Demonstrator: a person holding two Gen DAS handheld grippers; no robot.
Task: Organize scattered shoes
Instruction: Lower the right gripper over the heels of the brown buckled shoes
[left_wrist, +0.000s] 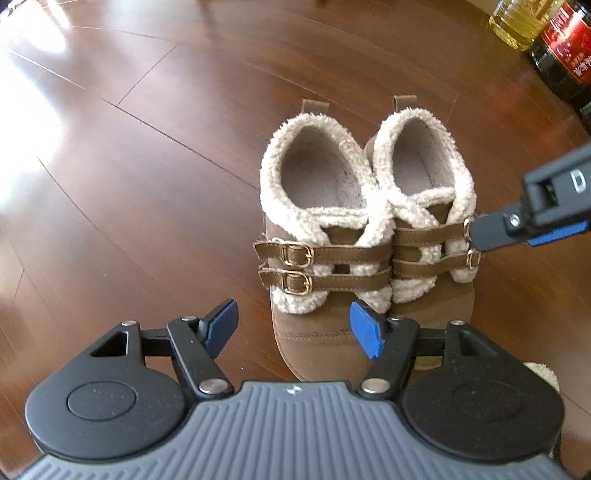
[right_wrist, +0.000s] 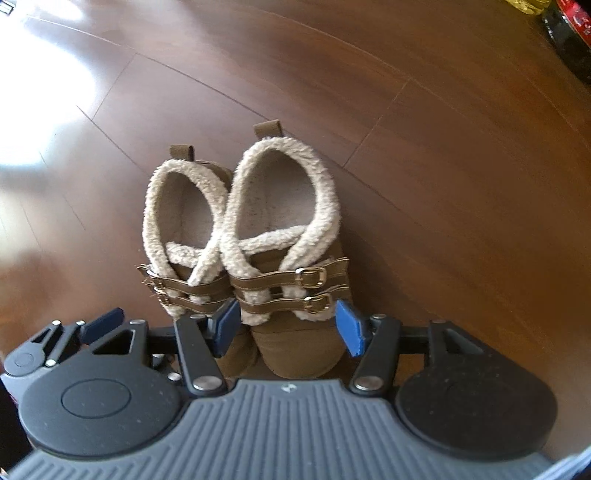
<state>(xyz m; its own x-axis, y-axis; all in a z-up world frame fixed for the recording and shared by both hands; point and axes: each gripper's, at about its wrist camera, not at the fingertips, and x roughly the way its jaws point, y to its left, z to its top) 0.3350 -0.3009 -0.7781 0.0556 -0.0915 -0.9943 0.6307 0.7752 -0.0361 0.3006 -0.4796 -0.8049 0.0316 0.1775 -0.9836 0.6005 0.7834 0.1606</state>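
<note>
Two brown shoes with cream fleece lining and gold buckles stand side by side on the wooden floor, toes toward me. In the left wrist view the left shoe (left_wrist: 317, 229) lies just ahead of my open left gripper (left_wrist: 293, 330), whose blue pads straddle its toe. The right shoe (left_wrist: 424, 214) stands next to it. My right gripper's finger (left_wrist: 495, 230) reaches in beside the right shoe's buckles. In the right wrist view my right gripper (right_wrist: 288, 326) is open, its pads on either side of the right shoe (right_wrist: 284, 251). The left shoe (right_wrist: 181, 236) touches it. The left gripper (right_wrist: 99, 325) shows at lower left.
Bottles stand on the floor at the far right: a yellow oil bottle (left_wrist: 517, 22) and a dark bottle with a red label (left_wrist: 565, 48). A fleecy object (left_wrist: 543, 373) peeks in at the right edge behind my left gripper. Bright glare falls on the floor at left.
</note>
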